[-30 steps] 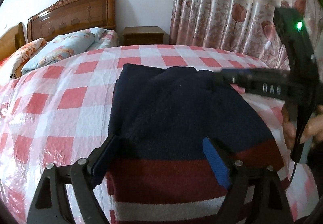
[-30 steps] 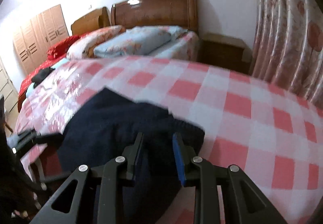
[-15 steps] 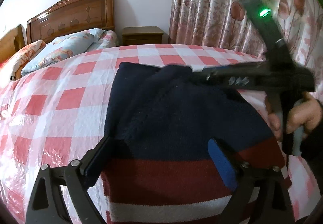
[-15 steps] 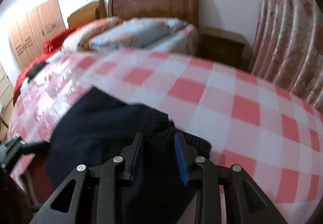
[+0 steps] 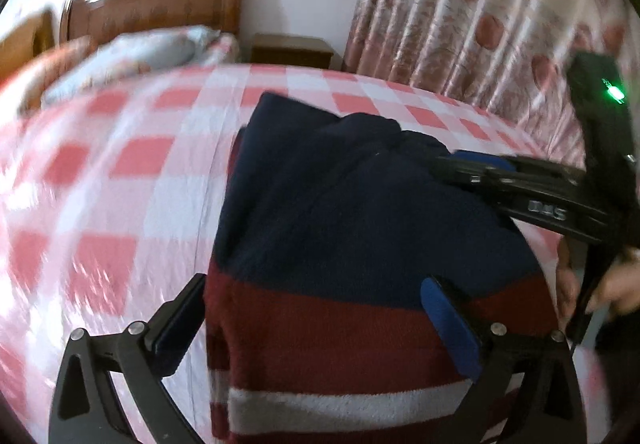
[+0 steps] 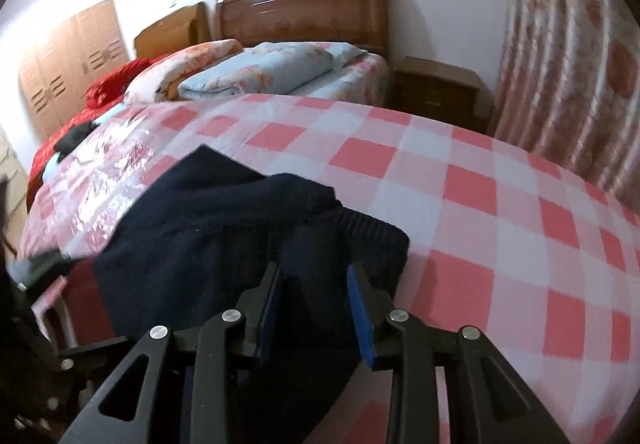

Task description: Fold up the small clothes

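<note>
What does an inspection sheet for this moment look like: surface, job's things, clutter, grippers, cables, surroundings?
Surface: checked cover, pink and white, glossy.
Job's things: sweater, navy with red and white stripes, partly folded.
Clutter: dark item at the far edge, too small to identify.
Grippers: left gripper open wide over the striped hem; right gripper jaws just opened slightly, navy fabric between them, grip unclear.
Cables: nothing seen.
Surroundings: headboard, pillows, nightstand, curtain, wardrobe.
</note>
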